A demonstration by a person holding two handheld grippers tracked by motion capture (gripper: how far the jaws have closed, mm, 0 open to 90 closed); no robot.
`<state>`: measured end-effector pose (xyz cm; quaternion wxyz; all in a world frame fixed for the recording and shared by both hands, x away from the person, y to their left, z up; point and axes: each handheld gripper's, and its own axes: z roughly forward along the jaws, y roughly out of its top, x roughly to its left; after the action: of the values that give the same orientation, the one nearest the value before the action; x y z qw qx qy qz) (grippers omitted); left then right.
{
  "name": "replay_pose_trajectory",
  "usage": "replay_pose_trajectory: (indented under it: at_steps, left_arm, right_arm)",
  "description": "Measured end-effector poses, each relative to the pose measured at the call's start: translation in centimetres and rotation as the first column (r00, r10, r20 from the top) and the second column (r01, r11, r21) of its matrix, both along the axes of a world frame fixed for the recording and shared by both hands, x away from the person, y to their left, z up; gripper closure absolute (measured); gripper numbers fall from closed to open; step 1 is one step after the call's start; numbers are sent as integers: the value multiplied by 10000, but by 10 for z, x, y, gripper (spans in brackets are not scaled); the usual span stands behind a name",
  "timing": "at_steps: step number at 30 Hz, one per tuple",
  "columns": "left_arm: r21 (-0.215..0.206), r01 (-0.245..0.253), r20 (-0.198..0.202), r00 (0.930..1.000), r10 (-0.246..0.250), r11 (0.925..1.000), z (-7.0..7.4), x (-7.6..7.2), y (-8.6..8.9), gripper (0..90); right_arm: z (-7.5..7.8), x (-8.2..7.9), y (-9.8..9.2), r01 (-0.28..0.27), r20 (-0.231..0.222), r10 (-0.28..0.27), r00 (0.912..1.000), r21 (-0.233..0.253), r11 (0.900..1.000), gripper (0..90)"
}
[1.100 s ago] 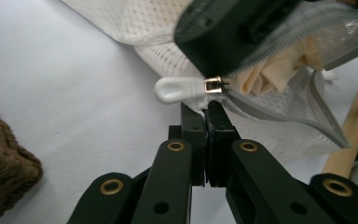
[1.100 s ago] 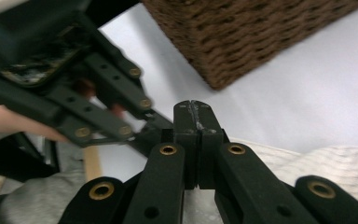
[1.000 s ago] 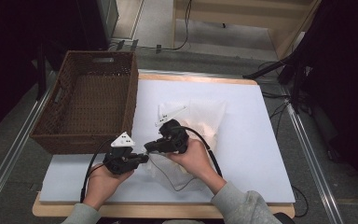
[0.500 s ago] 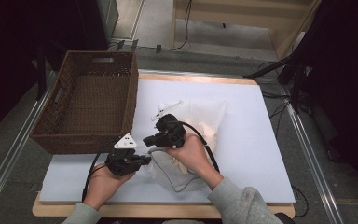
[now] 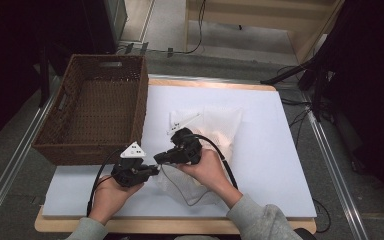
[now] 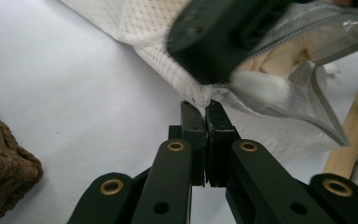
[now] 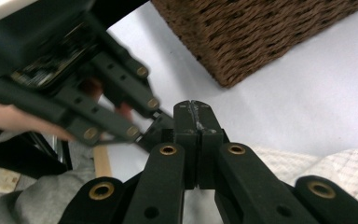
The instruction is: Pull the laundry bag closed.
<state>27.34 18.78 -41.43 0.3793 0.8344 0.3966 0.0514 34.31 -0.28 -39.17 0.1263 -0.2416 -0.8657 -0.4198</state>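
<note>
Mesh bag (image 5: 207,131), white and zippered, lies on the white table top (image 5: 280,150) just right of a brown wicker basket (image 5: 92,115), its near end gathered between two hand-held grippers. In the high view the left gripper (image 5: 152,170) and the right gripper (image 5: 158,159) meet tip to tip over the bag's near left corner, a person's hands behind them and grey sleeves at the table's front edge.

The left gripper view shows its jaws pressed together on a pucker of the bag's (image 6: 279,126) netting, with the bag's grey zipper (image 6: 307,28) gaping open beyond and a pale lining inside. A blurred black part of the other gripper crosses the top of that view.

The right gripper (image 7: 195,105) has its jaws pressed flat together in its own view; whether any mesh sits between them cannot be told. The basket's (image 7: 242,37) woven corner stands close beyond the tips, and white netting lies beneath at the lower right.
</note>
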Motion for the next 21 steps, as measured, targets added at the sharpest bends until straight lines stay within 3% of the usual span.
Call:
replay_pose_trajectory:
  at_steps: [5,13,21]
  left_arm:
    - [-62,-87,-31,10000,87,9999,-1,1,0,892]
    - [45,-66,42,10000,66,10000,0,1,-2,891]
    - [290,-224,158,9996,220,9993,1,2,-4,889]
  right_arm:
    - [2,-7,-4,-113,344,120,9993,-207,9997,900]
    - [17,-15,-21,488,722,-463,9963,-328,9983,867]
    - [28,-40,-38,546,947,-527,9941,-170,9984,813]
